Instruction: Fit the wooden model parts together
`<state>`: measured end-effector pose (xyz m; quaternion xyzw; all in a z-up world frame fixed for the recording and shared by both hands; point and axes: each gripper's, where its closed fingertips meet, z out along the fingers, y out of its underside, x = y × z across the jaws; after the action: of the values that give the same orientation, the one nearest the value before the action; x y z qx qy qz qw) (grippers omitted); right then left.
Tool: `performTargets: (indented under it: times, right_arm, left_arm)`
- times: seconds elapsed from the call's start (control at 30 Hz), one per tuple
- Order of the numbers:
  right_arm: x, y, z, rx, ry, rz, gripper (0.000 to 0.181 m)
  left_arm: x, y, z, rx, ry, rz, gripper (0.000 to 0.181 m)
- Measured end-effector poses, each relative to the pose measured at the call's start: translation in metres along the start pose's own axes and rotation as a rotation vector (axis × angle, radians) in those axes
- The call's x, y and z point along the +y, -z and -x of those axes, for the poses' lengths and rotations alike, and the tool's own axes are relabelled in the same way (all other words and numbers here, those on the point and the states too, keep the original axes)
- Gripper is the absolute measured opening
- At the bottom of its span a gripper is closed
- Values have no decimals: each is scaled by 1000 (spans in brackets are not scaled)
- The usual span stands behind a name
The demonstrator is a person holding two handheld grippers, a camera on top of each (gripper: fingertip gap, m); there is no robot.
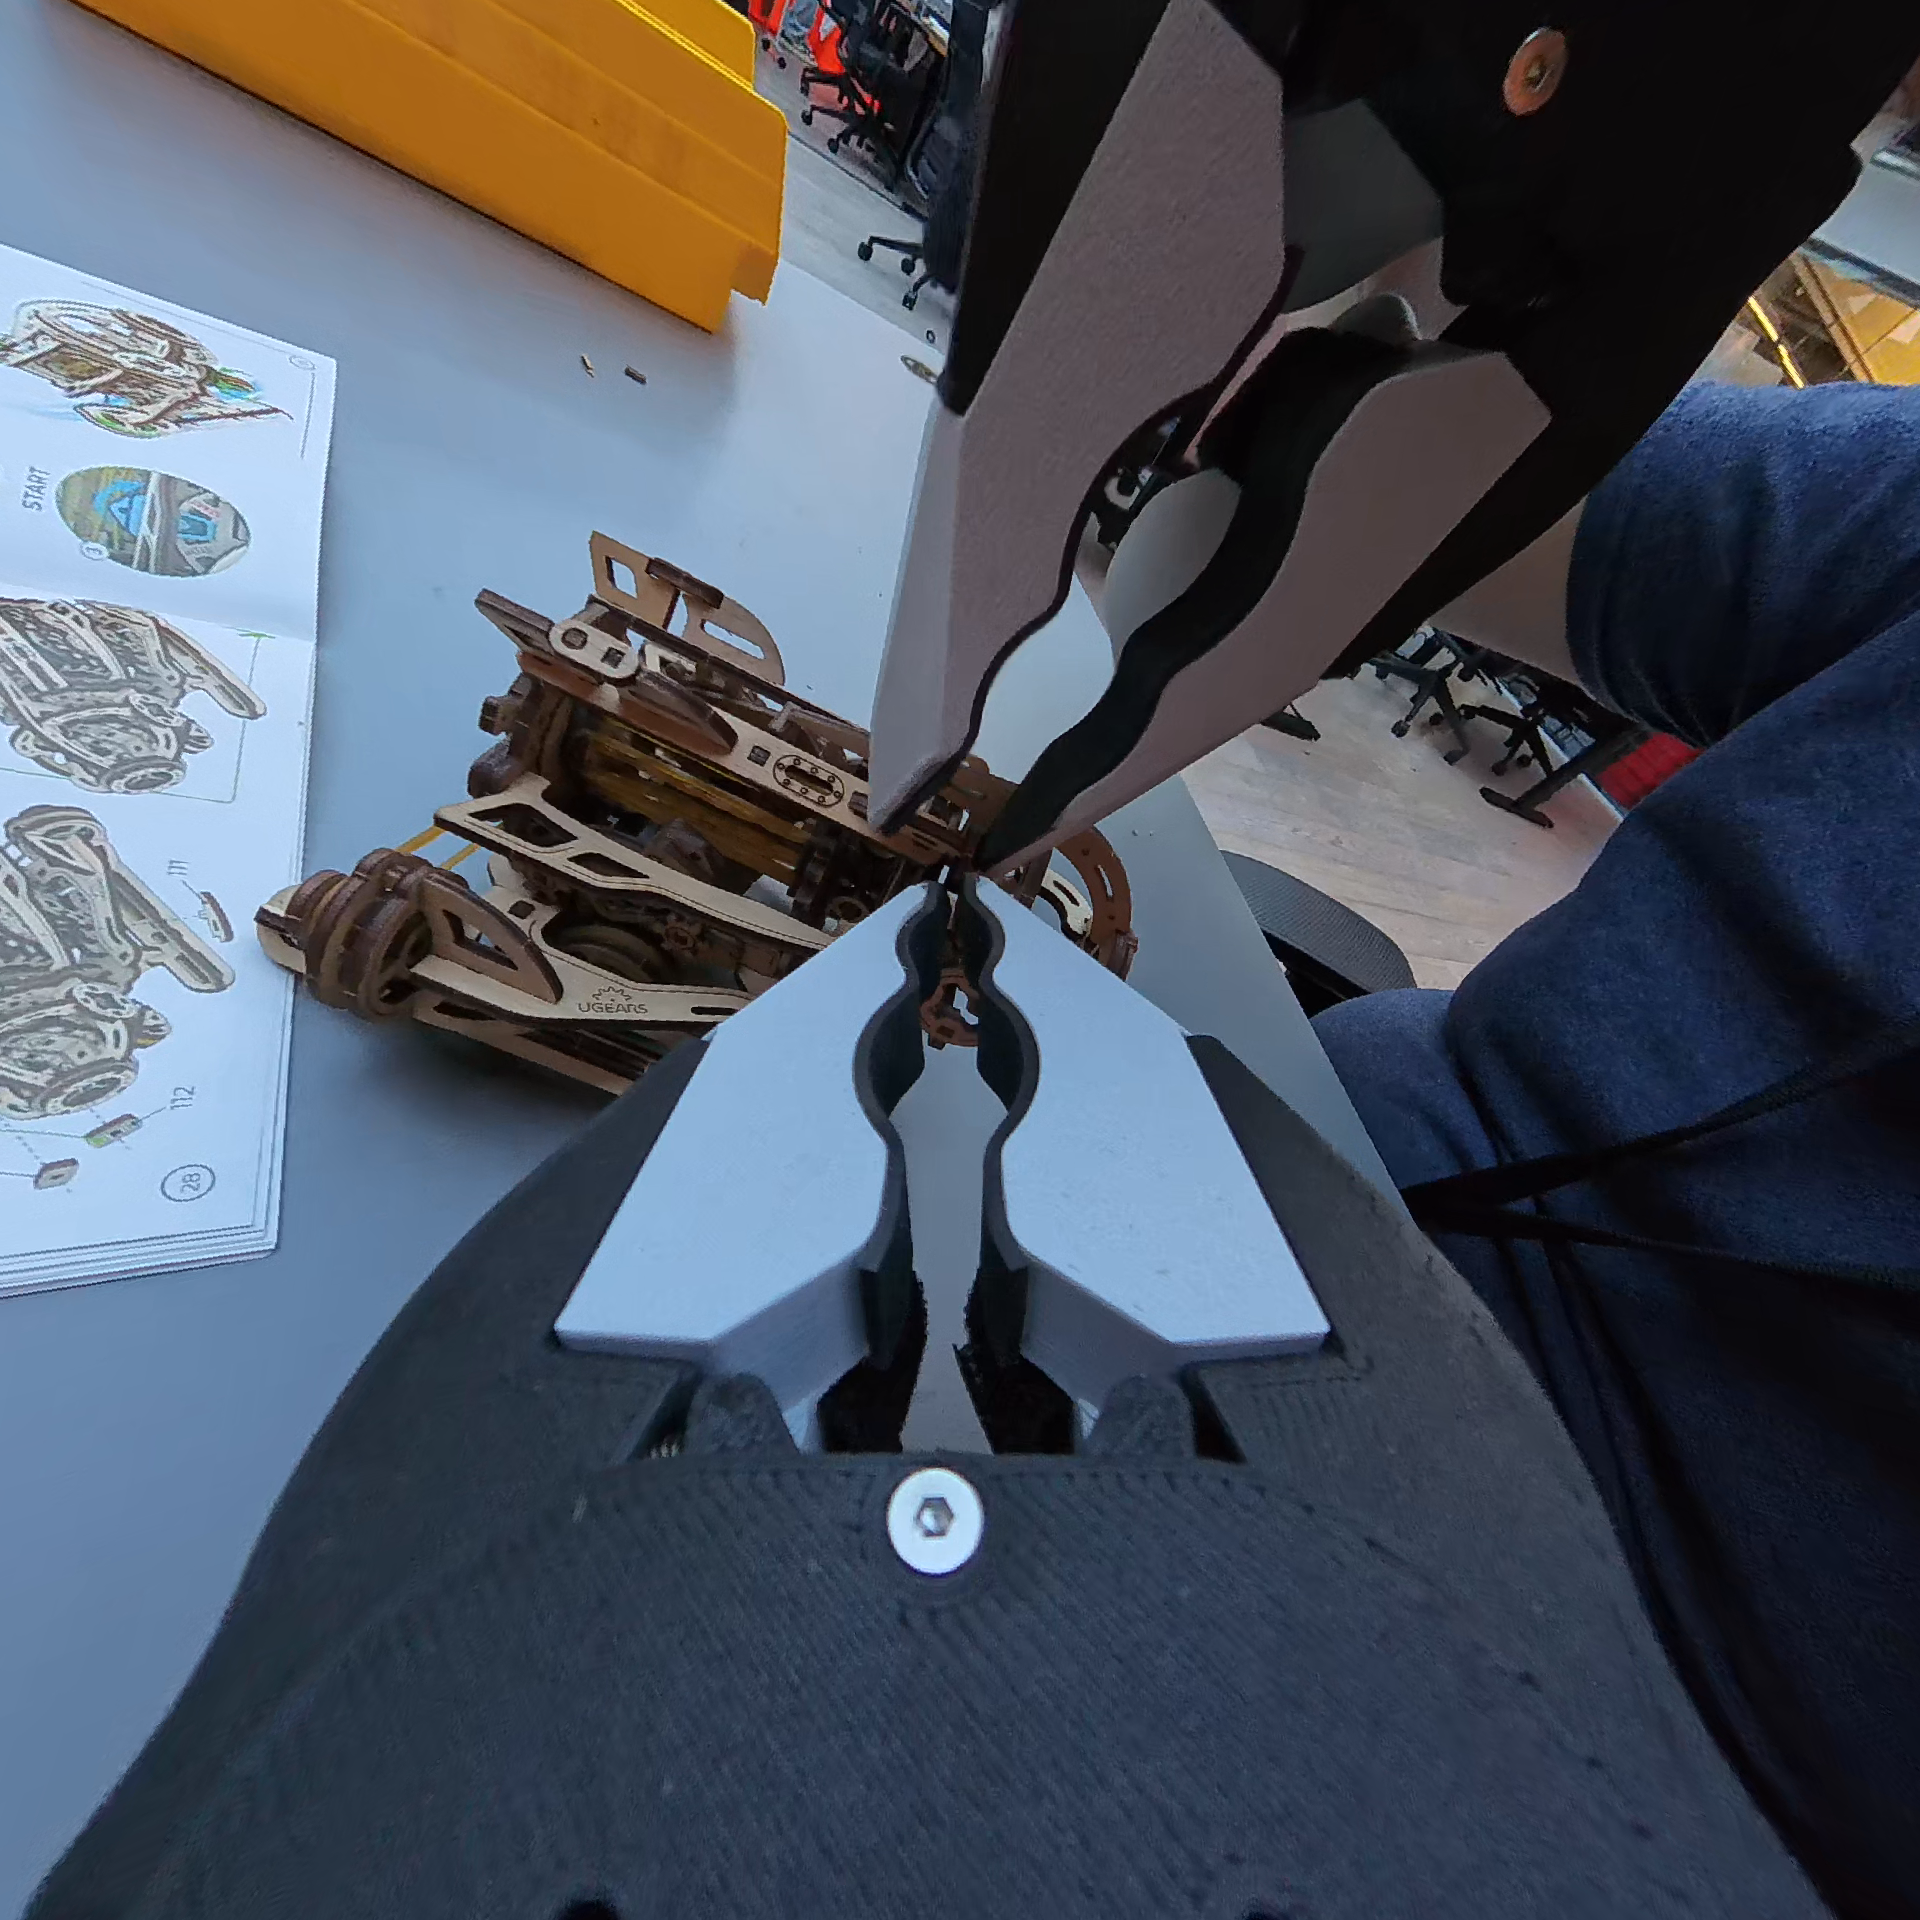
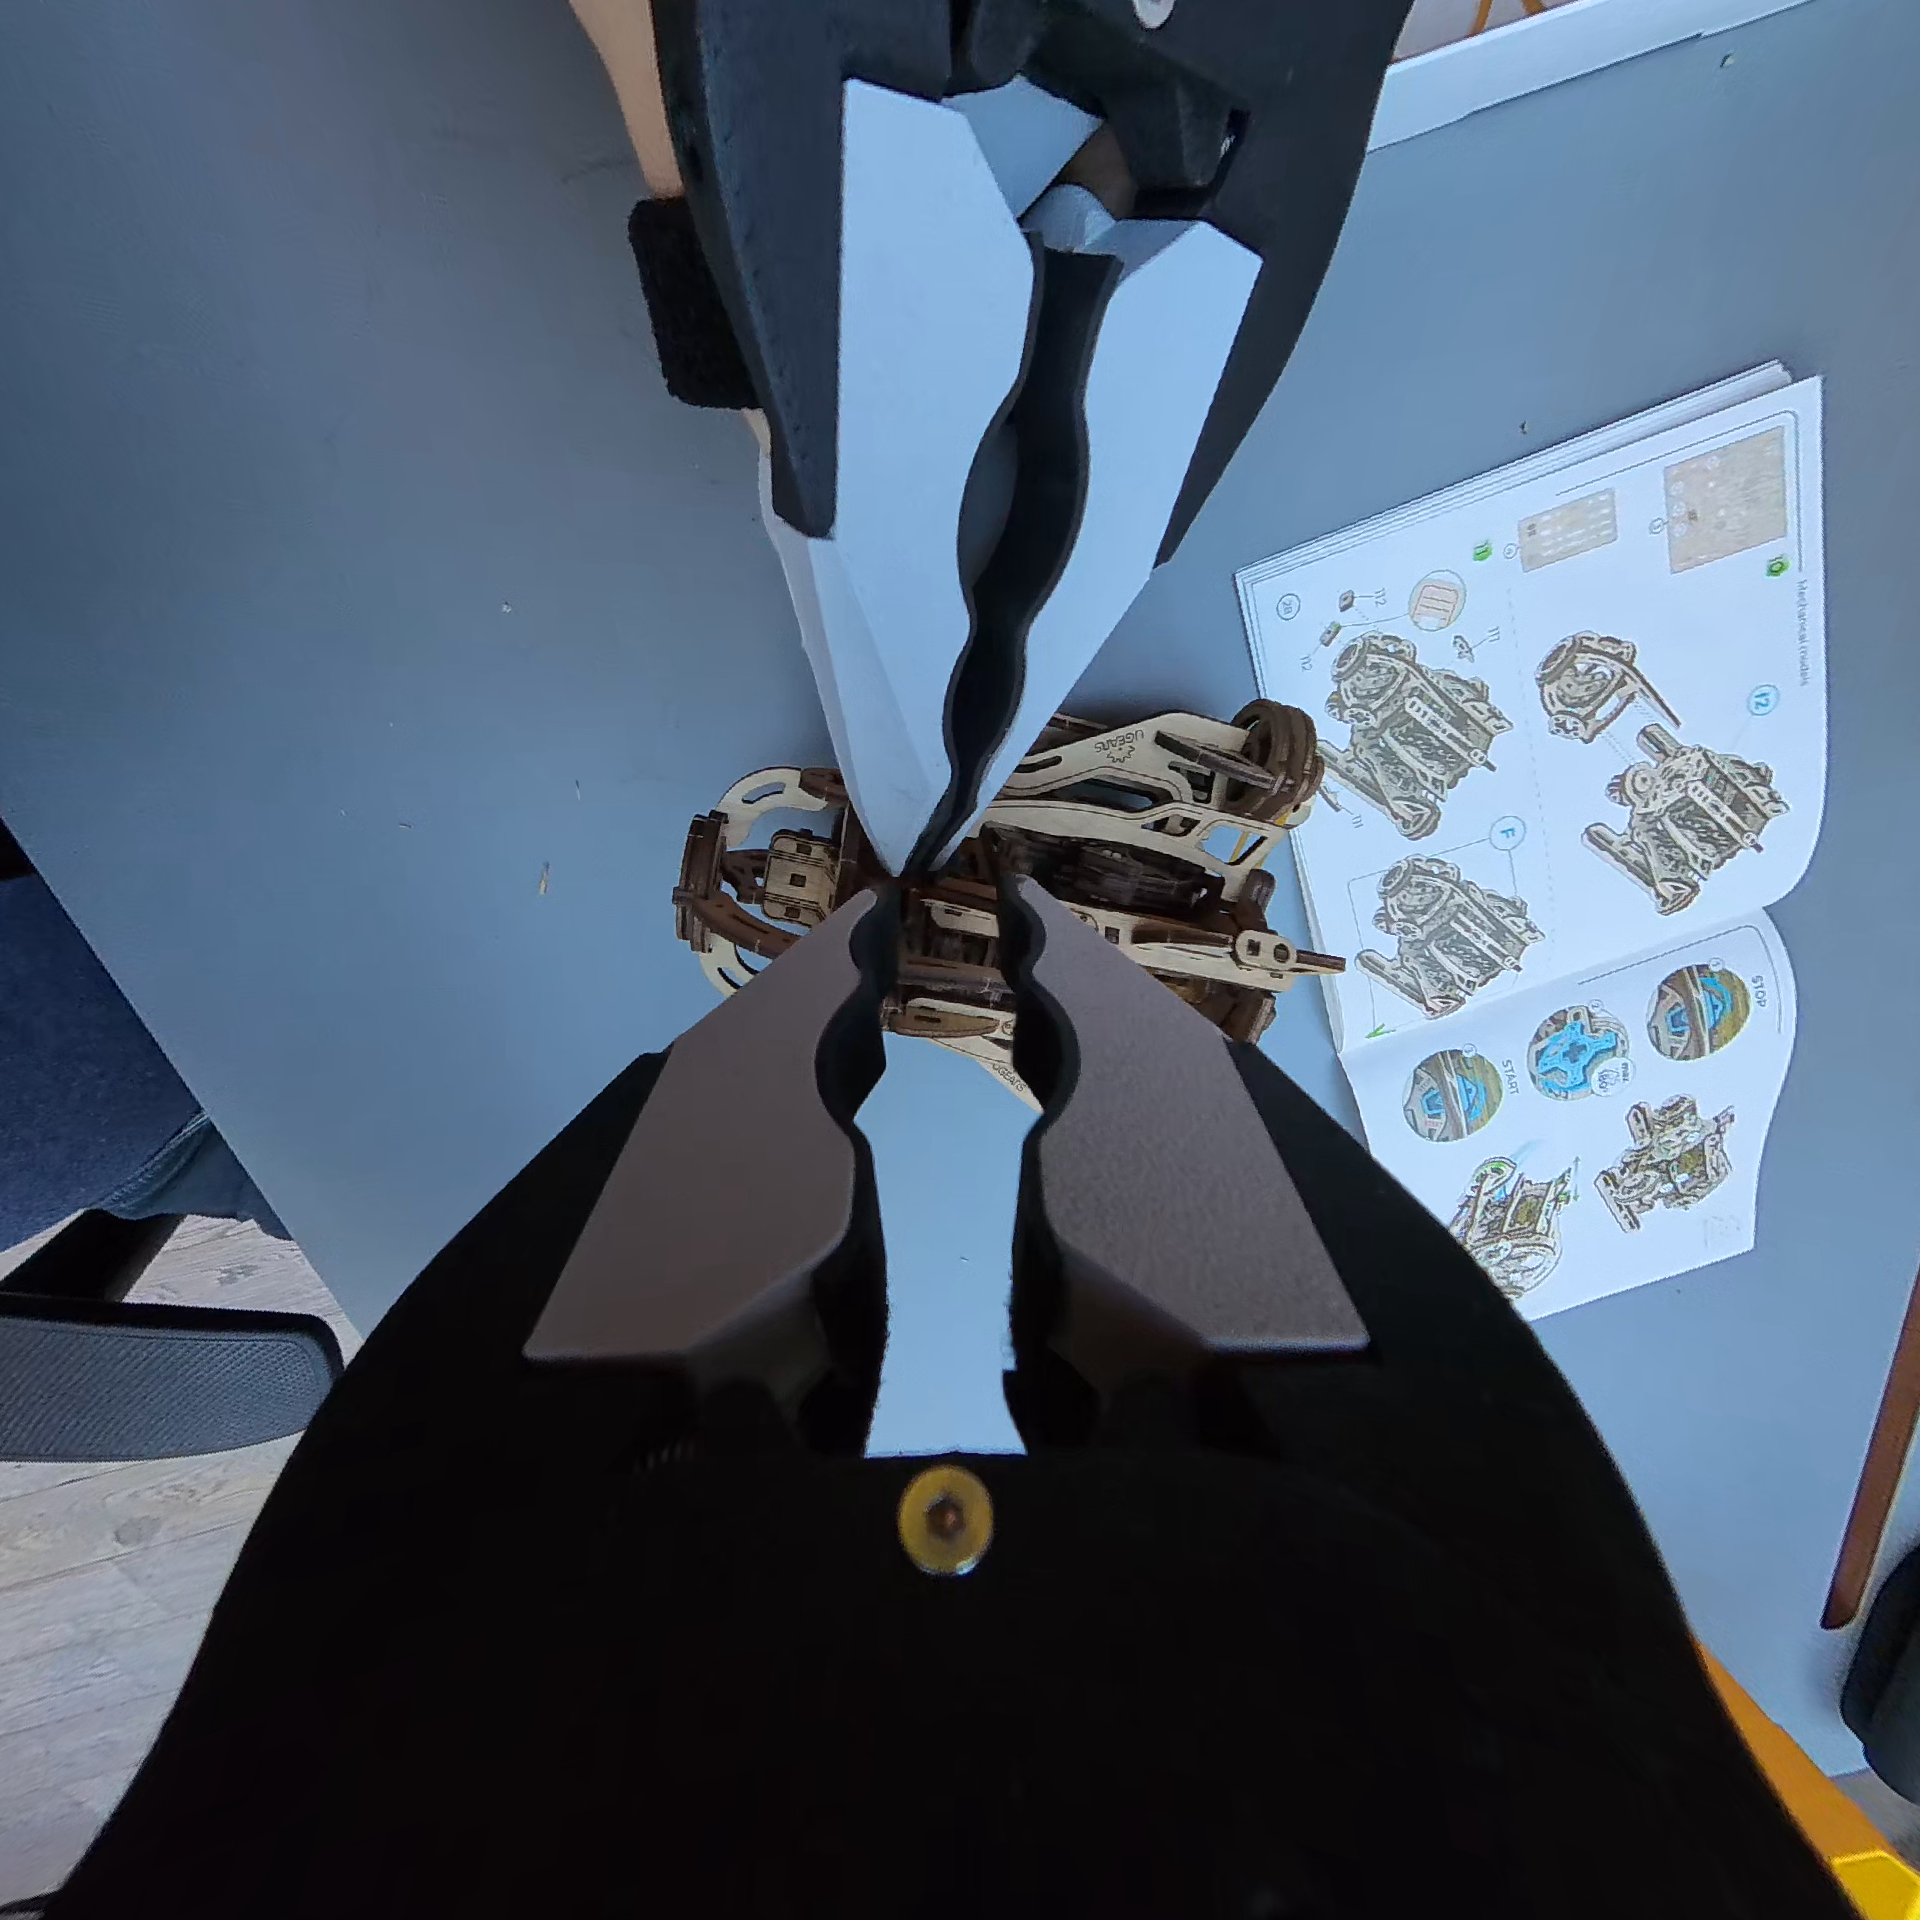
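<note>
A partly built wooden model of light and dark laser-cut parts lies on its side on the grey table. It also shows in the right wrist view. My left gripper is shut, with its tips just over the model's near end. I cannot tell whether a small part is pinched between them. It comes in from the top of the right wrist view. My right gripper is open with a narrow gap. Its tips meet the left gripper's tips over the model, and it comes in from above in the left wrist view.
An open instruction booklet lies beside the model. Yellow bins stand at the back of the table. Small wood scraps lie near them. The table edge runs close by the model, with a person's blue-clad leg and a chair beyond it. My left and right fingertips are right by each other.
</note>
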<state>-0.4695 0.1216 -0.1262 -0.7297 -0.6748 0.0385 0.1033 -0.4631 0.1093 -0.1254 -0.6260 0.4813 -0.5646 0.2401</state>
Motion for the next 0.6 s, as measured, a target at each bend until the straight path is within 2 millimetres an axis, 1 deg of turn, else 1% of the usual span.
performTargets:
  times: [0.1, 0.2, 0.27, 0.6]
  right_arm:
    - [0, 2, -1, 12, -12, -24, 19]
    - [3, 1, -4, 9, -69, -49, 25]
    - [4, 0, -3, -3, -100, -62, 26]
    - [5, -1, 1, 9, -58, -35, 23]
  left_arm:
    - [-1, 0, 0, 4, 7, -8, 0]
    - [0, 0, 0, 4, 6, -7, 0]
    - [0, -1, -1, 6, 5, -4, 0]
    - [3, -4, -4, 11, -11, 15, 0]
